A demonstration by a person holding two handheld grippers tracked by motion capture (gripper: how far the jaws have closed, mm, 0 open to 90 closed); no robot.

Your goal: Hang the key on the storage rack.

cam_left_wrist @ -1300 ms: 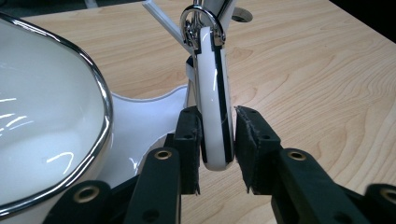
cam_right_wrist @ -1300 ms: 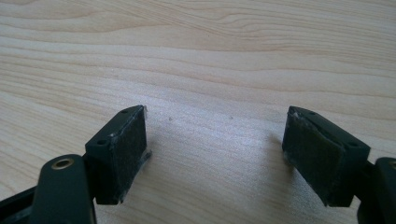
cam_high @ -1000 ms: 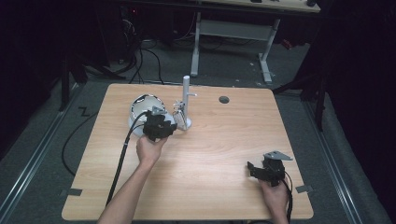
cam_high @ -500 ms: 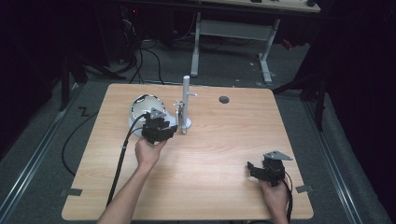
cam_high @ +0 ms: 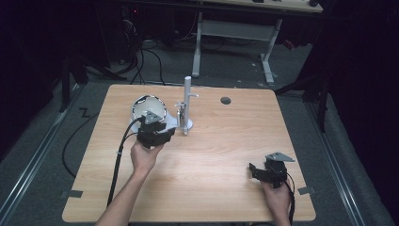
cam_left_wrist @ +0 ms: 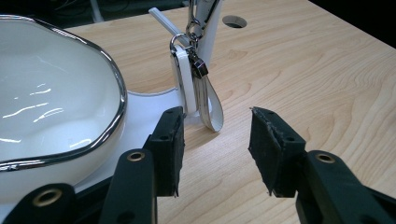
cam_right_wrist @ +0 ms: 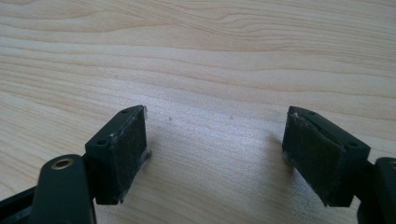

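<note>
Left tool [cam_left_wrist: 215,140] has just been opening, jaws apart with nothing between; the key ring [cam_left_wrist: 198,88] hangs on the white stand [cam_high: 187,106] just ahead, beside the white bowl [cam_left_wrist: 51,107]; right tool [cam_right_wrist: 215,154] gapes empty, well apart; pale wooden surface [cam_high: 226,141], dark room, desk frame behind; stand's top cut off.

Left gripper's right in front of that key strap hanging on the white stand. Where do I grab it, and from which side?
Take the key strap by its lower loop, below the metal clasp. It hangs free there, nearly upright, narrow edge toward the left gripper, whose jaws stand open just short of it. Come straight ahead, jaws either side of the loop; the bowl likely crowds the other side.
</note>
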